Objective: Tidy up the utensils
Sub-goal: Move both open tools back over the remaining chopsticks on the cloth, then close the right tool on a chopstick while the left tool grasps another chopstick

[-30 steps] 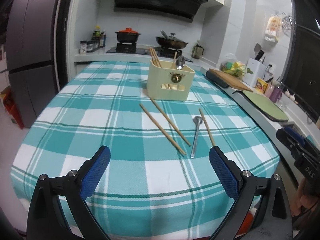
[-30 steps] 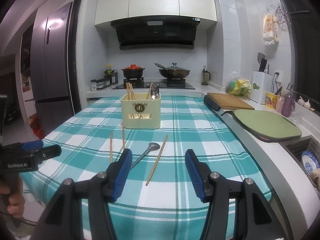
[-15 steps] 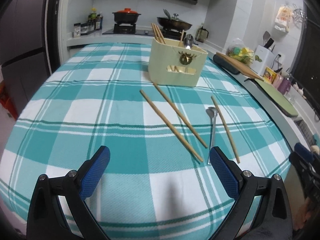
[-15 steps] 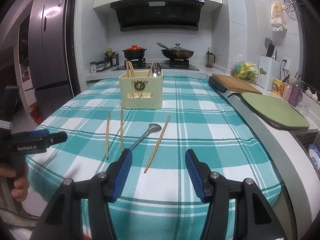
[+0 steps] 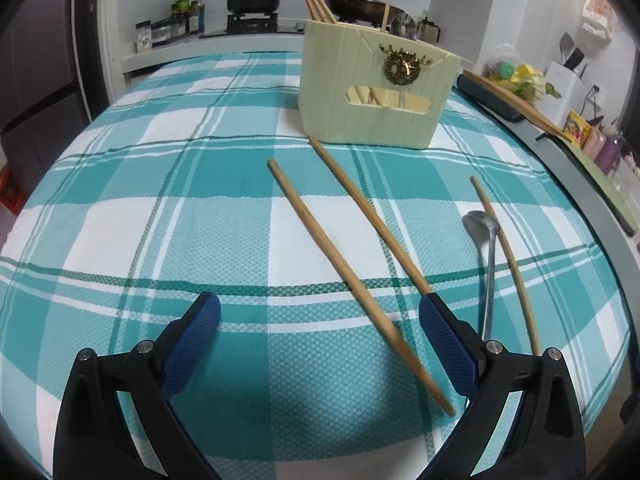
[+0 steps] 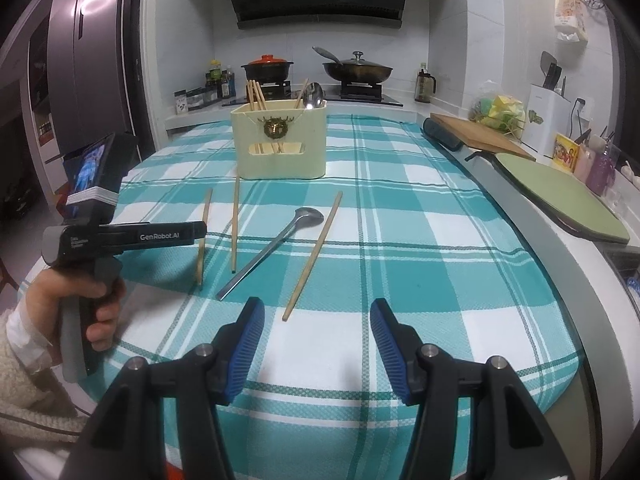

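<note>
My left gripper (image 5: 319, 338) has come much lower and closer to the teal plaid tablecloth (image 5: 140, 208) than it was a second ago; its blue pads (image 5: 192, 340) are spread wide and hold nothing. The cream utensil holder (image 5: 372, 92) now fills far more of my left view, its top edge nearly level with the stove behind it. In front of the holder lie two wooden chopsticks (image 5: 352, 276), side by side and slanting toward my right. The nearer one now runs between my left fingers, its near end just inside the right pad, and I cannot tell whether the pad touches it. The other one starts right at the holder's base and ends at the tip of that same pad. Farther to the right of the holder lie a metal spoon (image 5: 486, 264), bowl pointing toward the holder, and a third chopstick (image 5: 508, 256) just beside it.

My right gripper (image 6: 317, 334) has also moved forward a little and sits above the tablecloth's near edge, fingers parted and empty. In front of it the third chopstick's near end lies just ahead of the left pad. The holder holds more chopsticks (image 6: 254, 95) and another spoon (image 6: 313, 94) standing upright.
</note>
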`<state>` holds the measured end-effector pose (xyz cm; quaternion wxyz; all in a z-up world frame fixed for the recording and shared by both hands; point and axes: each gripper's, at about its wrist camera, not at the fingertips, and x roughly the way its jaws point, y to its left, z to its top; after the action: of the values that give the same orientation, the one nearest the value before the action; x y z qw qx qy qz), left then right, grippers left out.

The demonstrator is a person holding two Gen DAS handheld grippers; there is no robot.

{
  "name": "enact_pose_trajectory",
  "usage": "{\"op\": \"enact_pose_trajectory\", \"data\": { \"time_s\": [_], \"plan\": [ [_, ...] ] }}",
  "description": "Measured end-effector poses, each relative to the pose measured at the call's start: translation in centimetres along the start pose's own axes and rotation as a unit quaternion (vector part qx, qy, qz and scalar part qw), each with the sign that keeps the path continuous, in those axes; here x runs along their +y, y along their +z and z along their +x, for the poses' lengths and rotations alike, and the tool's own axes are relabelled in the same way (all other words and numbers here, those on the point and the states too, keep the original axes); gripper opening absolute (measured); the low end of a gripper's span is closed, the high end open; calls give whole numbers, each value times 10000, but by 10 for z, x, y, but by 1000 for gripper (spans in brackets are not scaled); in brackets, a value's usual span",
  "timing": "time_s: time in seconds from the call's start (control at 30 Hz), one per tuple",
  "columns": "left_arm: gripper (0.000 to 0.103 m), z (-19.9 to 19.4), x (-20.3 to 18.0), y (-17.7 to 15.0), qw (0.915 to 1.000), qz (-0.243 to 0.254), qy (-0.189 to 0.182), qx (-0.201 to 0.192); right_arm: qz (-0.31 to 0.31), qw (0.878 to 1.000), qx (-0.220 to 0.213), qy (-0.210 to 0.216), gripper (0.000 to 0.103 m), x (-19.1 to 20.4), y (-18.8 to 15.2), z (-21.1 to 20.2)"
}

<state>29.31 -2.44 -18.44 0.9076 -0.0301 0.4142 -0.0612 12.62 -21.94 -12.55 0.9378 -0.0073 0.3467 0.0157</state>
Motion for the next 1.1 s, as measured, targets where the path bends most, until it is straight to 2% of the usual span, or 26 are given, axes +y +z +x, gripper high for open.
{"op": "enact_pose_trajectory", "data": {
  "time_s": [0.13,0.27,0.4,0.53,0.63,0.67,0.7,0.73,0.77,0.8,0.83,0.9,1.0,1.1],
  "plan": [
    [100,10,2,-3,9997,-37,31,247,20,10000,74,45,56,-3,0,7],
    [100,12,2,-3,9995,-48,138,293,-55,9997,245,43,56,-12,10,24],
    [100,14,-4,-4,9987,146,309,381,-193,9982,532,179,56,-15,29,58],
    [99,14,-2,-3,9986,103,355,386,-411,9948,837,400,56,-7,47,106],
    [97,15,-2,-3,9984,111,408,377,-353,9928,1089,353,56,-9,51,139],
    [92,14,-3,-3,9984,145,418,353,-293,9918,1193,363,54,-11,51,148],
    [84,13,-5,-4,9983,218,428,317,-243,9907,1277,404,46,-13,50,155],
    [80,11,-8,-5,9983,320,401,286,-245,9902,1317,396,32,-14,48,159],
    [71,9,-11,-6,9981,413,375,257,-303,9914,1229,331,19,-14,48,158],
    [59,7,-15,-8,9978,505,364,216,-307,9910,1267,313,15,-16,48,158],
    [50,5,-18,-9,9975,594,342,176,-246,9910,1283,304,9,-19,47,156],
    [10,1,-24,-13,9964,752,357,142,-177,9908,1322,227,8,-24,42,149],
    [7,-6,-24,-21,9953,880,384,112,-204,9905,1357,56,7,-31,31,133],
    [5,-19,-10,-33,9963,785,327,154,-203,9890,1466,-53,7,-39,21,117]
  ]
}}
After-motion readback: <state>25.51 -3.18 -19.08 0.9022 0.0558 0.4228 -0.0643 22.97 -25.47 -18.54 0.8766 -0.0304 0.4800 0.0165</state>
